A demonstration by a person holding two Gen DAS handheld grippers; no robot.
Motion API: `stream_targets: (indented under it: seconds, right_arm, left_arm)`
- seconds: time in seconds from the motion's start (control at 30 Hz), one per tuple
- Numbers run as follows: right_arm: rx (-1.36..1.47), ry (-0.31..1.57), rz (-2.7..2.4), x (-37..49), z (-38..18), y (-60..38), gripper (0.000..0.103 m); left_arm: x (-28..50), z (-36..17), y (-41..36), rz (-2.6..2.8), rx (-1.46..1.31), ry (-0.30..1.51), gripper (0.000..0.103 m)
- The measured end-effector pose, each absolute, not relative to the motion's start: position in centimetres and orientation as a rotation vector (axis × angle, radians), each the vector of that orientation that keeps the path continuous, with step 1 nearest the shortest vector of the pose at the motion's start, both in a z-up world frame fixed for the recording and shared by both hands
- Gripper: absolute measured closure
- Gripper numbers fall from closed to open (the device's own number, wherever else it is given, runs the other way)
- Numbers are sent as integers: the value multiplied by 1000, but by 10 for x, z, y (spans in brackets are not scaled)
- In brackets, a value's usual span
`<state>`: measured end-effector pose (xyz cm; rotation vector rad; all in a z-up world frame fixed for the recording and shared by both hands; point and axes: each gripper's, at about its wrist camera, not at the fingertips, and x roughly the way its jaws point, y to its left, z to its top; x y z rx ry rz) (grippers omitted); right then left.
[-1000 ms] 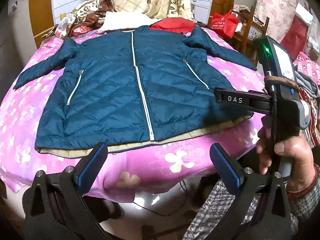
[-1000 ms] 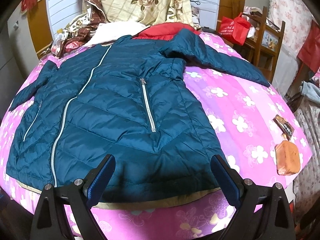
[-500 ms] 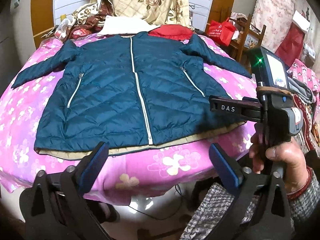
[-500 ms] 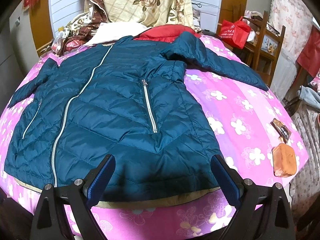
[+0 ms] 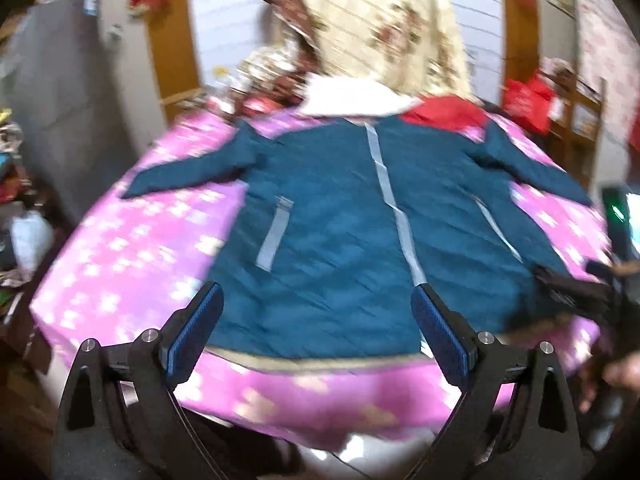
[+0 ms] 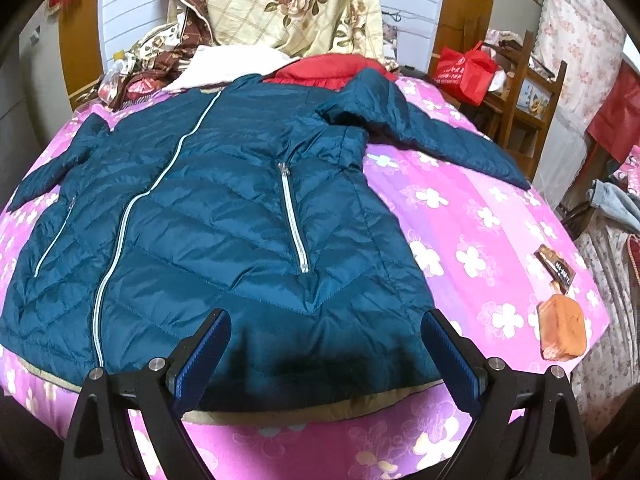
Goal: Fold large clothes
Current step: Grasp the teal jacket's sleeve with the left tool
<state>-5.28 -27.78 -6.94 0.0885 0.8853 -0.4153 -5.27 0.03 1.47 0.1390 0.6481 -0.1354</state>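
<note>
A teal quilted jacket (image 5: 340, 240) (image 6: 220, 240) lies flat and zipped, front up, on a bed with a pink flowered cover (image 5: 120, 248) (image 6: 460, 220). Both sleeves spread outward. In the blurred left wrist view my left gripper (image 5: 316, 300) is open, just short of the hem's left half, with nothing between its pads. My right gripper (image 6: 326, 320) stands open over the hem's right half and is not touching the fabric. One of the right gripper's fingers (image 5: 568, 292) shows at the right edge of the left wrist view, with a person's hand below it.
An orange pouch (image 6: 562, 330) and a brown wrapper (image 6: 556, 270) lie on the bed's right edge. A red garment (image 6: 324, 70), a white cloth (image 6: 224, 66) and a flowered quilt (image 6: 288, 0) pile up at the head. A wooden chair (image 6: 532, 92) with a red bag (image 6: 466, 72) stands at the right.
The left gripper has swung left and tilted up, so the jacket's hem now sits between its fingers and the picture is blurred. The right gripper has kept still.
</note>
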Motion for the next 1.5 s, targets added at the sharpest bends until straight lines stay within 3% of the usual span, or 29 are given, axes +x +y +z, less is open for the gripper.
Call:
stream_targets:
  seconds: [0.9, 1.5]
  right_arm:
    - [-53, 892, -289, 9, -43, -225, 8]
    - [15, 929, 10, 65, -36, -168, 10]
  left_arm:
    - [56, 49, 157, 291, 4, 607, 7]
    - [203, 38, 267, 372, -220, 729, 7]
